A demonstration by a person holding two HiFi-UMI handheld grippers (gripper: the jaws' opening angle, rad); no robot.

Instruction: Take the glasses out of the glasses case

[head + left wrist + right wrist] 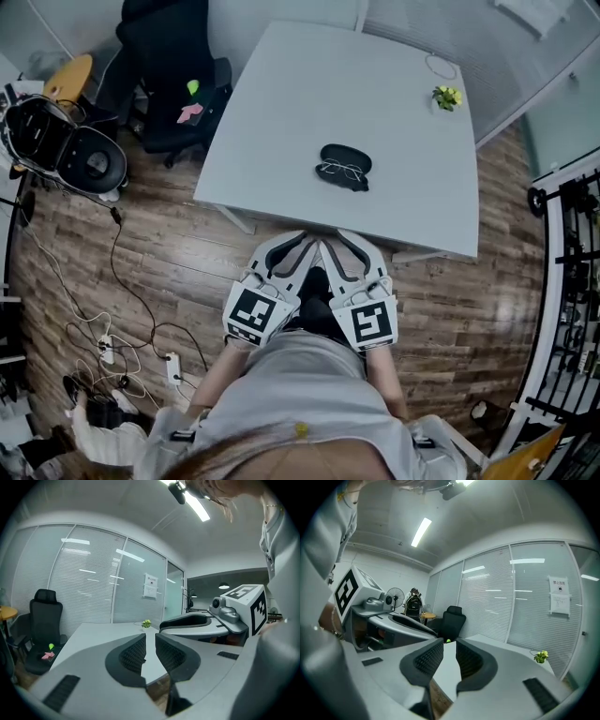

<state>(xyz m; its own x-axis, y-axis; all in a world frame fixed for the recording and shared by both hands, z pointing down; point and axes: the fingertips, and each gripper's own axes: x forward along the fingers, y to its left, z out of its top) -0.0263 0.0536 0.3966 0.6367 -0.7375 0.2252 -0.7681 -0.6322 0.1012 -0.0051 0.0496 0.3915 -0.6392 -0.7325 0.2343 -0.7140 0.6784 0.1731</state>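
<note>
White table (309,103), glasses case (347,156), glasses (341,172), unreadable notice (150,585)

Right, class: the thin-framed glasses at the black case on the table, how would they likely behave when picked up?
The glasses look thin and wire-framed, so probably light but easily bent if squeezed hard. The clear lenses are likely smooth, so slippery and scratch-prone. Their arms may swing on hinges when lifted away from the case.

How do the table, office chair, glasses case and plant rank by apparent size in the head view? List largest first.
1. table
2. office chair
3. glasses case
4. plant, clearly the smallest
</note>
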